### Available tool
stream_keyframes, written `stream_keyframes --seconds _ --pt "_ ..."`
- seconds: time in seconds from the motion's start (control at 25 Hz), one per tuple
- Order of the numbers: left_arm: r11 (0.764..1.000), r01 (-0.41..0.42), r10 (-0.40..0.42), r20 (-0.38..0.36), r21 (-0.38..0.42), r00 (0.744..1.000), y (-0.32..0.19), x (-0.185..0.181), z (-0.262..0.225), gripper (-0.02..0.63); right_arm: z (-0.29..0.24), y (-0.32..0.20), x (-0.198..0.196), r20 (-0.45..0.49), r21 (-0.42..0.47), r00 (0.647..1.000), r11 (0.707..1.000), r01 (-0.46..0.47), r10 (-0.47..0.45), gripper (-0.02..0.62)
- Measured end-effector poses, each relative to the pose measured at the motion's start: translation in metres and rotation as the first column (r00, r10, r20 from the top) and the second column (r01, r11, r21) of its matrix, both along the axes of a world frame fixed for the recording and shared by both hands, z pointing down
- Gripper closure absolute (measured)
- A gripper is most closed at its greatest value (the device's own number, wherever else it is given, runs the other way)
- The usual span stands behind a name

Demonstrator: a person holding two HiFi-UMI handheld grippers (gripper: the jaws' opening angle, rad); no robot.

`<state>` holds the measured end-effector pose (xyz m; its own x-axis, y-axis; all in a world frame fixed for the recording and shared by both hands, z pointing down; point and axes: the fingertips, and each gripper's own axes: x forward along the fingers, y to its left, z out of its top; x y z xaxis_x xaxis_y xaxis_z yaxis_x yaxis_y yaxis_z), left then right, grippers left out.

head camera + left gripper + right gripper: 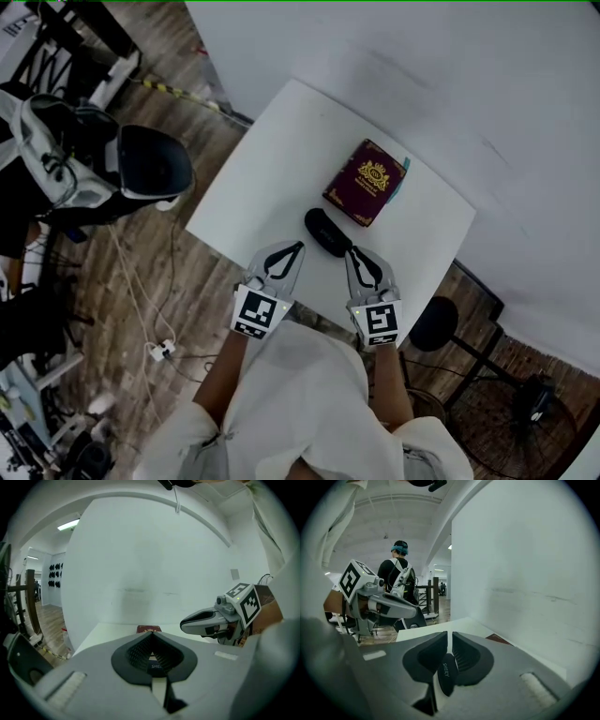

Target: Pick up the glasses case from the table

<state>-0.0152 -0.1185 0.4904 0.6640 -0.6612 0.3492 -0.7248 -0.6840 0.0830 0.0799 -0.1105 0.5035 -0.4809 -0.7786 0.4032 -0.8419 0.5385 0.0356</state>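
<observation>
The dark oval glasses case (326, 232) lies on the white table (272, 159), just in front of a maroon box (366, 181). My left gripper (299, 246) hovers close to the case's left end with its jaws shut and nothing in them. My right gripper (353, 250) hovers at the case's right end, all but shut with only a thin slit at the tips, also holding nothing. In the right gripper view the case (446, 674) shows low between the jaws, below the tips. The left gripper view shows the case (153, 666) the same way, with the maroon box (148, 629) beyond.
A white wall (450, 75) runs behind the table. A dark bag and helmet-like gear (103, 159) sit at the left over a wooden floor with cables (159, 347). A black stool (433, 323) stands at the right. A person (396, 576) stands in the background.
</observation>
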Motion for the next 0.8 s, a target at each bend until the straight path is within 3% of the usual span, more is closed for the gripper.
stream_keyframes --seconds 0.8 --pt "0.977 -0.123 0.13 0.031 -0.171 0.991 -0.033 0.022 0.079 0.588 0.092 -0.029 -0.002 -0.139 -0.236 0.988 0.971 0.026 -0.06 0.505"
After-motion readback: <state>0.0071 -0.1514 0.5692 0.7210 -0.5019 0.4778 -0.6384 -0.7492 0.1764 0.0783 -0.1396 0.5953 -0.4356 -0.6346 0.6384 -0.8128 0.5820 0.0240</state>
